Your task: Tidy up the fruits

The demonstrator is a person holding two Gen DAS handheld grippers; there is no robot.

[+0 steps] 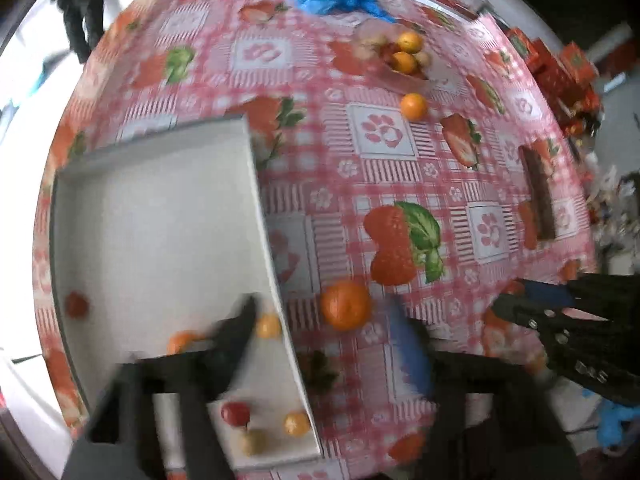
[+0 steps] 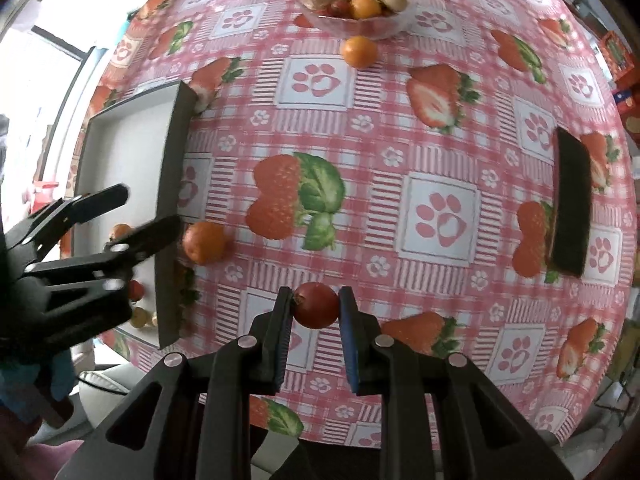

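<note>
A: Our right gripper (image 2: 316, 306) clamps the red fruit (image 2: 315, 305) at lower centre; left gripper (image 2: 146, 216) gapes, empty, over the white tray (image 2: 120, 152).

B: Careful, we could bruise it, or nudge the loose orange (image 2: 205, 242) beside the tray's wall.

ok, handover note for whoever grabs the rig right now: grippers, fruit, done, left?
Right gripper: shut on a small red fruit, above the tablecloth.
Left gripper: open, empty, over the white tray's right wall.
Done: several small fruits already lie in the tray.
Left: the red fruit in the right gripper; an orange on the cloth just outside the tray; another orange beside the glass bowl; the bowl holds more fruit.
</note>
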